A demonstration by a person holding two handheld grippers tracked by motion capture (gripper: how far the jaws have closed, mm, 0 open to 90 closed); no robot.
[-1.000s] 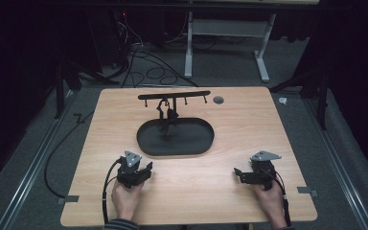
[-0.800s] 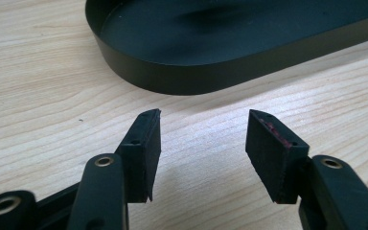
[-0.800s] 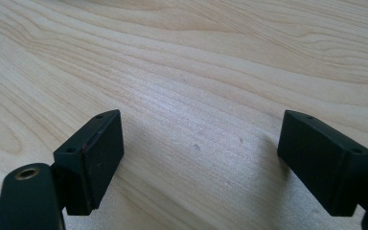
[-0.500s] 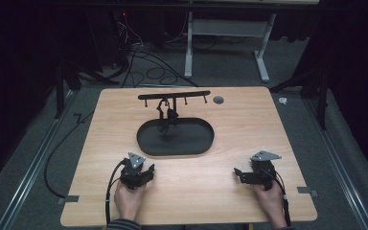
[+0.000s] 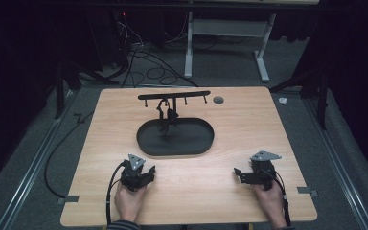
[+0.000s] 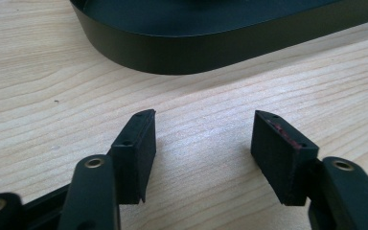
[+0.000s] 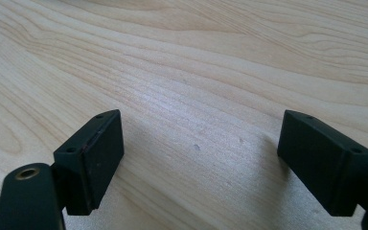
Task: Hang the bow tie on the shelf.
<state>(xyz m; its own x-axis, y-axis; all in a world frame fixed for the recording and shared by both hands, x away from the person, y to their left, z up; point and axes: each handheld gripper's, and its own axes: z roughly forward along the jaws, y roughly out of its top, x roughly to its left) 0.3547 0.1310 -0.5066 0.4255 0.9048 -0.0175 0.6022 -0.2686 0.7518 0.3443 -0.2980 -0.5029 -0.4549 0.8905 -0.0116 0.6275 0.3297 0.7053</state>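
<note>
A black oval tray (image 5: 191, 143) lies at the middle of the wooden table (image 5: 249, 120). From it rises a black stand with a crossbar of pegs (image 5: 174, 96), and a dark strap-like thing (image 5: 166, 115) hangs from the bar over the tray. My left gripper (image 5: 148, 173) rests near the table's front left, just short of the tray, open and empty. In the left gripper view the gripper (image 6: 203, 132) faces the tray's wall (image 6: 182, 52). My right gripper (image 5: 238, 173) sits at the front right, open with nothing between its jaws; the right gripper view has the gripper (image 7: 201, 139) above bare wood.
A small round grommet (image 5: 218, 99) is set in the table near the back edge. Beyond the table, cables (image 5: 146, 64) lie on the floor and a white desk frame (image 5: 230, 33) stands. A cable (image 5: 64, 158) trails off the table's left side.
My left gripper has drawn back a little toward the front edge of the table. The right gripper has stayed in place.
</note>
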